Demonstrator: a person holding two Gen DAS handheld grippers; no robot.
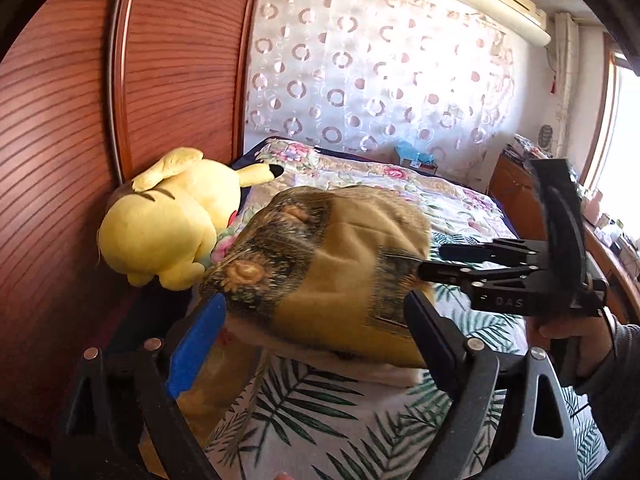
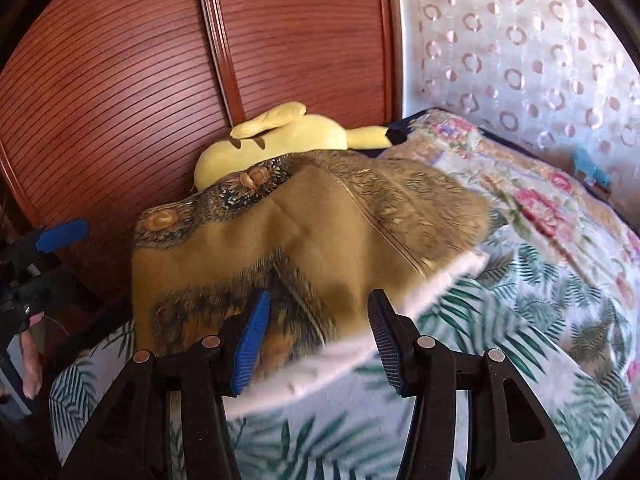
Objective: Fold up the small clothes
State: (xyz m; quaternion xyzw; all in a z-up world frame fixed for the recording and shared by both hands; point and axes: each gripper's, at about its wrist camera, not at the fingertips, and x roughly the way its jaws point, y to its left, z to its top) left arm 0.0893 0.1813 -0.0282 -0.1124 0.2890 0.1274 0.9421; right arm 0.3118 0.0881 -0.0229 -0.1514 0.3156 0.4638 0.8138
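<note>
A mustard-brown patterned garment with a white underside (image 1: 320, 264) lies bunched on the leaf-print bed cover (image 1: 304, 412). It also shows in the right wrist view (image 2: 320, 216). My left gripper (image 1: 312, 344) is open, its jaws wide apart on either side of the garment's near edge. My right gripper (image 2: 316, 320) is open just over the garment's near edge, not holding it. The right gripper also shows in the left wrist view (image 1: 436, 260), at the garment's right side. The left gripper's blue pad (image 2: 64, 234) shows at the left of the right wrist view.
A yellow plush toy (image 1: 168, 224) lies against the wooden headboard (image 1: 60, 160), just behind the garment. A floral quilt (image 1: 400, 188) covers the far bed. A patterned curtain (image 1: 380, 72) hangs behind. A wooden cabinet (image 1: 516, 196) stands at the right.
</note>
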